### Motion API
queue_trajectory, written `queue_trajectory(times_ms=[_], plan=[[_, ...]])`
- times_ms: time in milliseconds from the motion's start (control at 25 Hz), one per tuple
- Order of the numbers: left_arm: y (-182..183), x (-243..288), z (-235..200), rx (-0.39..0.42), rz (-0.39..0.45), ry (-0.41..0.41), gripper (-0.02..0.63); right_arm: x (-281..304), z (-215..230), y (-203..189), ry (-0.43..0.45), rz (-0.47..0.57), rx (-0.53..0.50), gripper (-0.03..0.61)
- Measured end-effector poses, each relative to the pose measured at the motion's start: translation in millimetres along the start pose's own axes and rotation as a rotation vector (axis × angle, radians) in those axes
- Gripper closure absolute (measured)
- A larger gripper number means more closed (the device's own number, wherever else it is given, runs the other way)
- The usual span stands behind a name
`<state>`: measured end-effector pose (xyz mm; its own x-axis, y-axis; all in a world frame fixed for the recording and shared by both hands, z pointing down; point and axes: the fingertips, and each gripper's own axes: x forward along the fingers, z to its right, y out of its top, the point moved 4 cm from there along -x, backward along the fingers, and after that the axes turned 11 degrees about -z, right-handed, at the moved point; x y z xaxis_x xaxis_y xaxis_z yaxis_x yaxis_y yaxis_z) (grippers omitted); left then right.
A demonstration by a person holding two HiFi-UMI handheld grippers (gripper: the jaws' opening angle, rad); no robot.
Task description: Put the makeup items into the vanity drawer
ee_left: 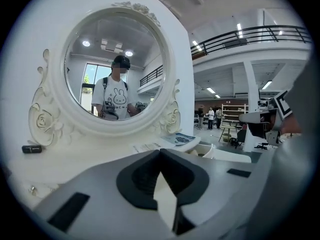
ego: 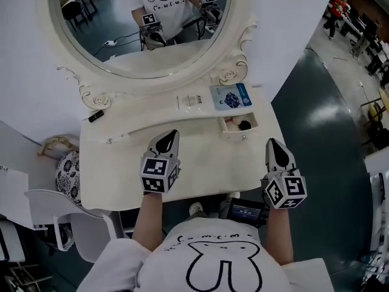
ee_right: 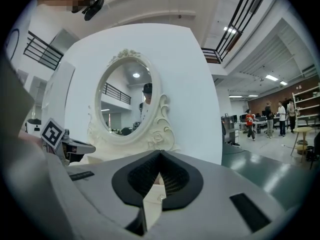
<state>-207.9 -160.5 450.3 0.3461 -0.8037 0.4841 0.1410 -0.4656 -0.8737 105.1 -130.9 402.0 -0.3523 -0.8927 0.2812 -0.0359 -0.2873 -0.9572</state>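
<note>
Left gripper (ee_left: 160, 151) first: jaws together, tips meeting in a point, nothing between them. Right gripper (ee_right: 160, 154), same story, jaws closed tip to tip and empty. In the head view both hang at the front edge of the white table (ego: 115, 175), the left one at centre frame, the right one out at lower right by the table's corner, well apart from each other. Just beyond and between them, right of centre, the little drawer (ego: 239, 136) stands pulled open, and a pale item and a dark round thing (ego: 245, 125) lie inside it; what exactly they are I can't make out. Behind the drawer, on the raised back ledge, a blue-and-white packet (ego: 231, 96) lies flat, with a white printed card (ego: 189, 101) just beside it to the left. Way over at the left end of that ledge, a small black stick (ego: 96, 115) lies alone, well apart from the rest. Up top, the big oval mirror (ego: 238, 38) in its scrolled white frame fills the upper part of the picture, reflecting the person in a rabbit-print shirt with both grippers in hand. A white chair (ego: 61, 205) sits at lower left, beside the table
</note>
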Motion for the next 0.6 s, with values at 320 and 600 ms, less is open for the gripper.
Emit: queue_trajectory(times_ms=[320, 600], plan=[[14.1, -32.3, -9.3, -0.053, 0.070, 0.064, 0.594, 9.0, -12.4, 23.0, 0.081, 0.016, -0.033, 0.566], [19.7, -37.9, 11.5, -0.074, 0.111, 0.094, 0.594, 4.0, -2.3, 26.3, 0.128, 0.010, -0.072, 0.566]])
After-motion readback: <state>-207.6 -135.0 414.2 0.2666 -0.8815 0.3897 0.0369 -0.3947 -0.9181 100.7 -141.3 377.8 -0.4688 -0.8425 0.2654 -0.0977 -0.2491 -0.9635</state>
